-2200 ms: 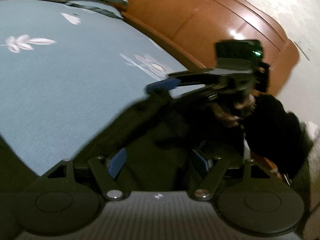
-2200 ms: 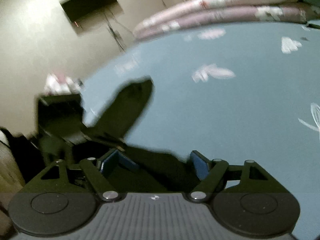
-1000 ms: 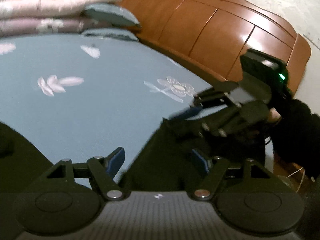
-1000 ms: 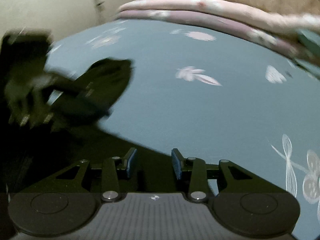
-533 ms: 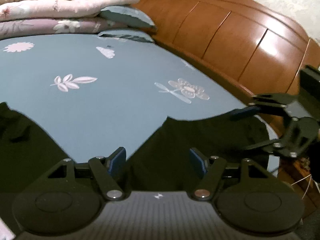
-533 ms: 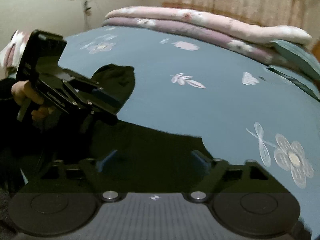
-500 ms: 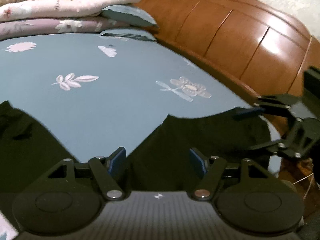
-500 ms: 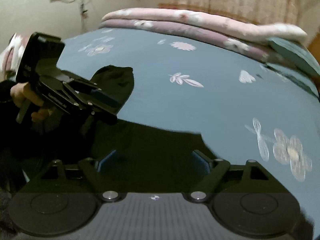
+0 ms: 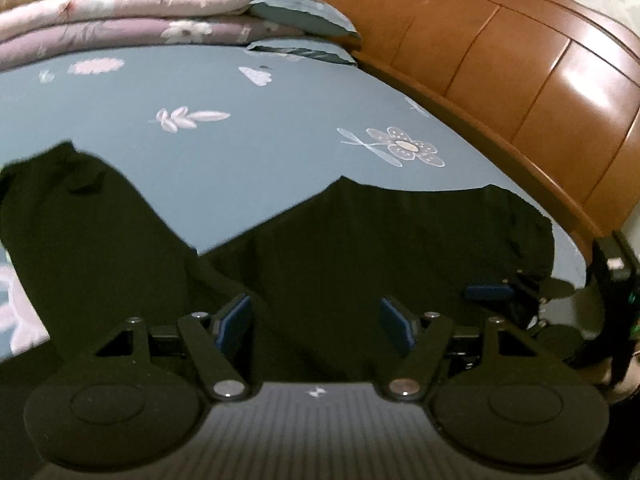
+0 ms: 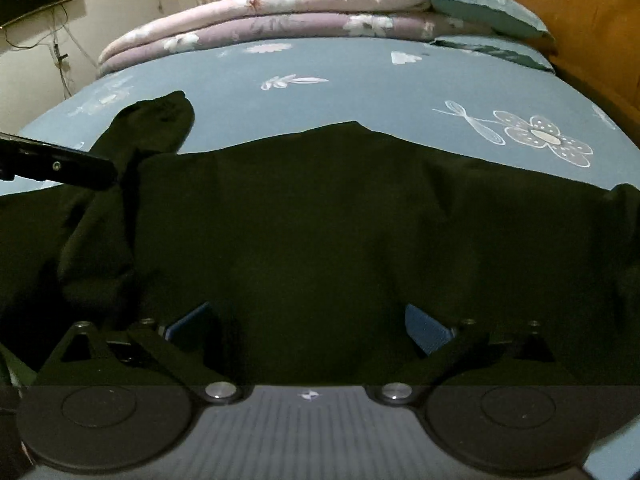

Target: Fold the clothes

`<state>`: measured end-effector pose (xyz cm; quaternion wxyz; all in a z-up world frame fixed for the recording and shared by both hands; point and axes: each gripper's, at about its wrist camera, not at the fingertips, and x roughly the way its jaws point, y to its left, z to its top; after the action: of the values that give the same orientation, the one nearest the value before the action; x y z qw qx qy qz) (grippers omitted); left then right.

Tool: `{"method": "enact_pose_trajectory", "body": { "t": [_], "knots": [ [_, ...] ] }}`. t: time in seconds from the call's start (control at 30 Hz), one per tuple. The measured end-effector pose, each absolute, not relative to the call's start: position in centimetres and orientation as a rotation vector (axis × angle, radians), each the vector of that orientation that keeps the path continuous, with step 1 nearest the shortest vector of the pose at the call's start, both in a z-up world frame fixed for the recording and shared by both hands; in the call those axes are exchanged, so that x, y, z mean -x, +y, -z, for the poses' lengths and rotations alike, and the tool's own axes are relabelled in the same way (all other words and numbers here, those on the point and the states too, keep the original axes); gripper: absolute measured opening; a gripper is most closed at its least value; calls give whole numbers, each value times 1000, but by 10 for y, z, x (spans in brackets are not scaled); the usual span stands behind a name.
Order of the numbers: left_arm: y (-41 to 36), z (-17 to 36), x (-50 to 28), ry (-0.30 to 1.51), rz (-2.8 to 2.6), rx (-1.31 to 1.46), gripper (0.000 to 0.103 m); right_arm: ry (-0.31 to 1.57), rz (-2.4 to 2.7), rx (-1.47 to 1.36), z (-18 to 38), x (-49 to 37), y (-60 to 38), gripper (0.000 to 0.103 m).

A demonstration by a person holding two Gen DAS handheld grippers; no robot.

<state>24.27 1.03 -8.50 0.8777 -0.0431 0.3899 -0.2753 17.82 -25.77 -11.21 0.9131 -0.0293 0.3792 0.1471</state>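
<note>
A black garment [image 9: 360,248] lies spread on the blue floral bed sheet [image 9: 240,152]; it also fills the lower right wrist view [image 10: 320,220]. One long part [image 9: 72,216] stretches off to the left, seen too in the right wrist view [image 10: 152,124]. My left gripper [image 9: 316,322] is open just above the garment's near part, holding nothing. My right gripper [image 10: 310,326] is open over the garment, holding nothing. The right gripper also shows at the right edge of the left wrist view [image 9: 520,296]. A finger of the left gripper [image 10: 60,166] enters the right wrist view from the left.
Folded pink and purple quilts [image 10: 280,12] and blue pillows [image 10: 480,12] lie at the far end of the bed. A wooden headboard [image 9: 500,60] runs along the right side. A wall with cables [image 10: 60,56] stands at the left.
The garment was laid down flat on the bed. The right gripper opened and let go of it. Both grippers drew back toward the garment's near edge.
</note>
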Motion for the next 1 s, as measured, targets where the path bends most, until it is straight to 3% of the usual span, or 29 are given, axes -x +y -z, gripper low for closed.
{"method": "enact_pose_trajectory", "body": {
  "t": [0.27, 0.33, 0.5, 0.73, 1.0],
  "knots": [
    [0, 69, -279, 803, 582, -3, 68, 711, -355, -7, 114, -164, -276, 103],
    [-9, 66, -294, 791, 606, -79, 49, 685, -366, -7, 116, -160, -278, 103],
    [-28, 79, -325, 833, 678, -266, 33, 635, -391, -32, 115, -153, -283, 103],
    [-22, 104, -350, 944, 747, -332, 23, 592, -450, -108, 109, -154, -290, 103],
    [6, 112, -356, 1024, 773, -232, 22, 596, -449, -99, 111, -157, -288, 103]
  ]
}}
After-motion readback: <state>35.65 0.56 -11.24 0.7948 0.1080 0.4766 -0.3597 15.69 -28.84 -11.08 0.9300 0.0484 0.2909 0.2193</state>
